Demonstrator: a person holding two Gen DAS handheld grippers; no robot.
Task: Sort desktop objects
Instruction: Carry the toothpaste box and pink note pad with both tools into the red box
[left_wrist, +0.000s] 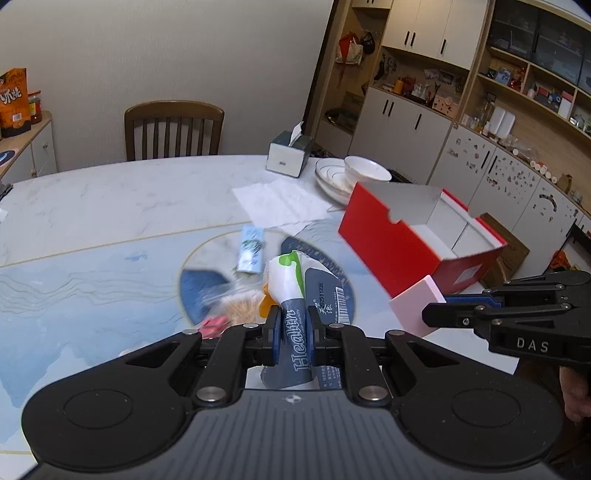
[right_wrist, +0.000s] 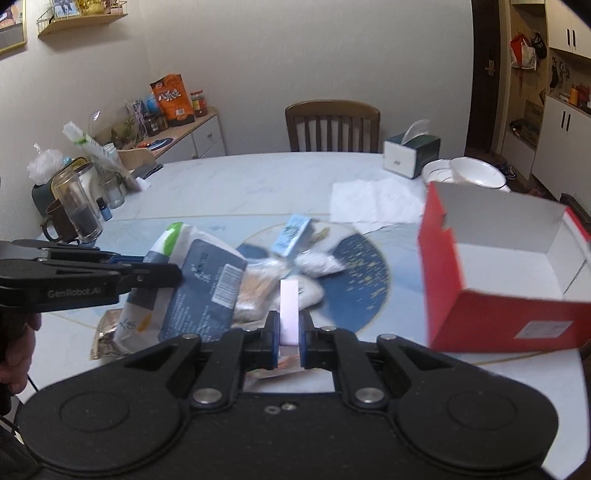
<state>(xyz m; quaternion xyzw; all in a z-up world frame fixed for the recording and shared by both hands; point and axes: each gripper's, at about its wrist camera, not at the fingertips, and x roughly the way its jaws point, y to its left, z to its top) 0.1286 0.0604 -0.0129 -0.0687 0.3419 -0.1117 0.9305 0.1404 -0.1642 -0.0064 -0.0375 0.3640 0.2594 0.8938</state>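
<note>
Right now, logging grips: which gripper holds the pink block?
The right gripper, shut on the pink block; the left gripper clamps the blue-and-white pouch instead.

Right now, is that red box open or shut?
Open: the red box has no lid on, and its white inside shows, apparently empty.

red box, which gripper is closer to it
Right. The right gripper with its pink block is beside the red box; the left gripper is farther off, over the pile.
</note>
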